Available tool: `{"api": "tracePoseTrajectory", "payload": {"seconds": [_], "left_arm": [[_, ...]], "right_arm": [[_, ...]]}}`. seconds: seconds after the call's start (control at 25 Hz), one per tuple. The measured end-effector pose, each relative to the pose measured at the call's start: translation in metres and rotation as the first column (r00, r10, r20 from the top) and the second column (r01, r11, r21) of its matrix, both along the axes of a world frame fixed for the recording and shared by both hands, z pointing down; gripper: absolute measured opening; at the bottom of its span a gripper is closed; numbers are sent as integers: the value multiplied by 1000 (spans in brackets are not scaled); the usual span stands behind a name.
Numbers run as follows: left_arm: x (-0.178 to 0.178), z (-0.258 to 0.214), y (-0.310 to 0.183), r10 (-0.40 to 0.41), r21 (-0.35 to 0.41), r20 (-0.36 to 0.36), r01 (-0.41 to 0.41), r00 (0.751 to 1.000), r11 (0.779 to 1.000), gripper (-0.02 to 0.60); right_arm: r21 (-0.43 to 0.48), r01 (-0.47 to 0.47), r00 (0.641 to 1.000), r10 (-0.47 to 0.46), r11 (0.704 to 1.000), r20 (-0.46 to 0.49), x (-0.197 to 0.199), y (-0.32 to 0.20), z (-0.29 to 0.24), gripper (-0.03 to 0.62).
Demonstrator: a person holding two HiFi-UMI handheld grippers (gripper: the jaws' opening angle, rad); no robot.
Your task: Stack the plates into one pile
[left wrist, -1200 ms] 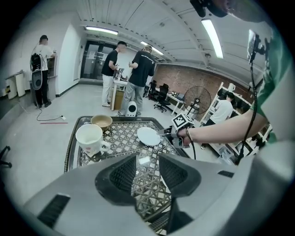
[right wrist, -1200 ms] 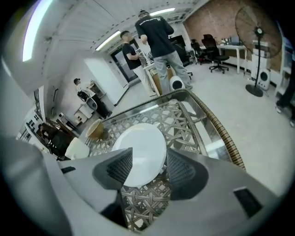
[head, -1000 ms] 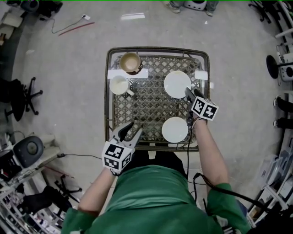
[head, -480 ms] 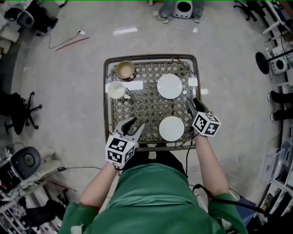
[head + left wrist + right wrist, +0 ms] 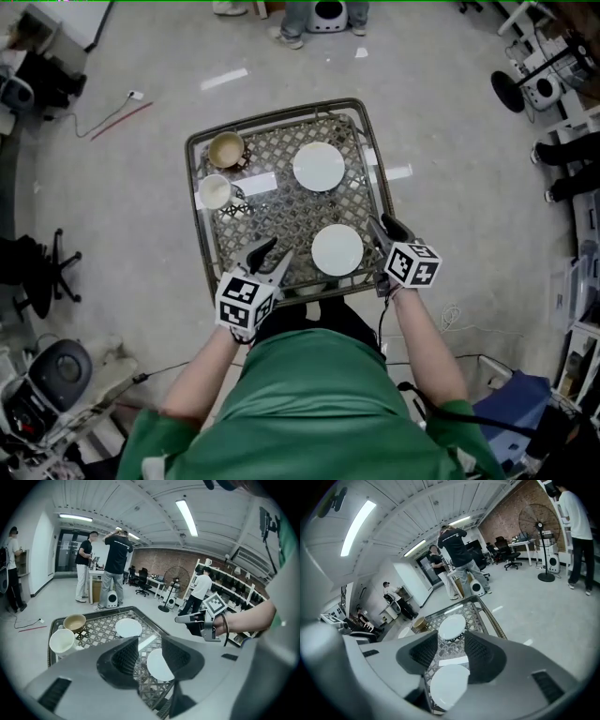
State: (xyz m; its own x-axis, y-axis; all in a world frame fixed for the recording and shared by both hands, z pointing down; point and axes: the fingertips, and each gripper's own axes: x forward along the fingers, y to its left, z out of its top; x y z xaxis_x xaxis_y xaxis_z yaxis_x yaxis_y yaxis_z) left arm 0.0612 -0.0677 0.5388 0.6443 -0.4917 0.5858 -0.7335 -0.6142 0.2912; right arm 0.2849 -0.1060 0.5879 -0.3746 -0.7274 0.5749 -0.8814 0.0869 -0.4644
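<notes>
Two white plates lie apart on the lattice table [image 5: 204, 246]: a far plate [image 5: 319, 166] [image 5: 128, 627] [image 5: 452, 626] and a near plate [image 5: 337, 249] [image 5: 157, 665] [image 5: 449, 687]. My right gripper [image 5: 382, 228] [image 5: 451, 641] hovers at the table's right rim, just right of the near plate. It is open, its jaws have just been closing, and nothing is between them. My left gripper [image 5: 268, 254] [image 5: 149, 641] is open and empty over the front left of the table, left of the near plate.
A brown cup [image 5: 226, 148] and a white cup [image 5: 215, 191] stand at the table's far left. White tape strips [image 5: 255, 184] lie on the lattice. People stand beyond the table's far side [image 5: 115, 569]. Chairs and cables ring the floor.
My right gripper has drawn back from the far plate's right edge to beside the near plate. The left gripper has shifted a little. The head view has swung.
</notes>
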Motion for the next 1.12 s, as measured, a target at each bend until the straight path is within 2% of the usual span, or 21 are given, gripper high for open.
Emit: {"api": "tracePoseTrajectory", "payload": {"seconds": [0.4,0.64,0.76,0.96,1.12], "left_arm": [[21,14,12,99,-37,10,-98,995,994,164],[24,24,19,118,-74,31,-115,993,991,164],[22,27,23,124,-89,40,-120,992,989,164],[14,33,29,119,-112,55,-112,991,987,164],[11,36,30,110,-118,63,-102,992,988,164]], "right_arm": [[-140,-61,995,71,988,65,9,60,56,175],[-265,-74,980,119,961,158,5,88,114,158],[-304,-64,977,121,950,174,1,92,137,158],[-332,-43,973,115,942,200,-3,93,163,158],[-333,-7,968,90,943,235,-11,90,165,130]]}}
